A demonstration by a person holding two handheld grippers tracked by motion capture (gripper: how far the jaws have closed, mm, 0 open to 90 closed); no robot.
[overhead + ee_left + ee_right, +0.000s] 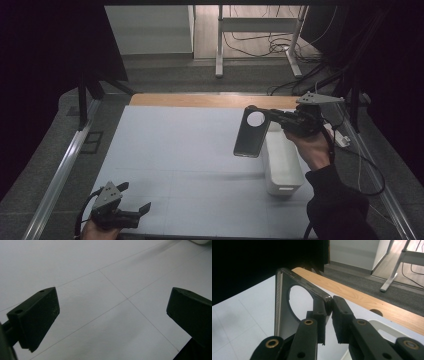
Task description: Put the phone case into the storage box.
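The phone case is dark and glossy, with a large round camera hole near its top. It hangs upright in the air, clear of the table, on the right side of the scene, just left of the white bin, pinched at one top corner.

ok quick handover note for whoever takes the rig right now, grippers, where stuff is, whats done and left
Right gripper: shut on the dark phone case at its edge, held in the air above the table, just left of the white bin.
Left gripper: open, nothing between the jaws, low over the white mat at the near left.
Done: case picked up.
Left: probably set it down; where is unclear.
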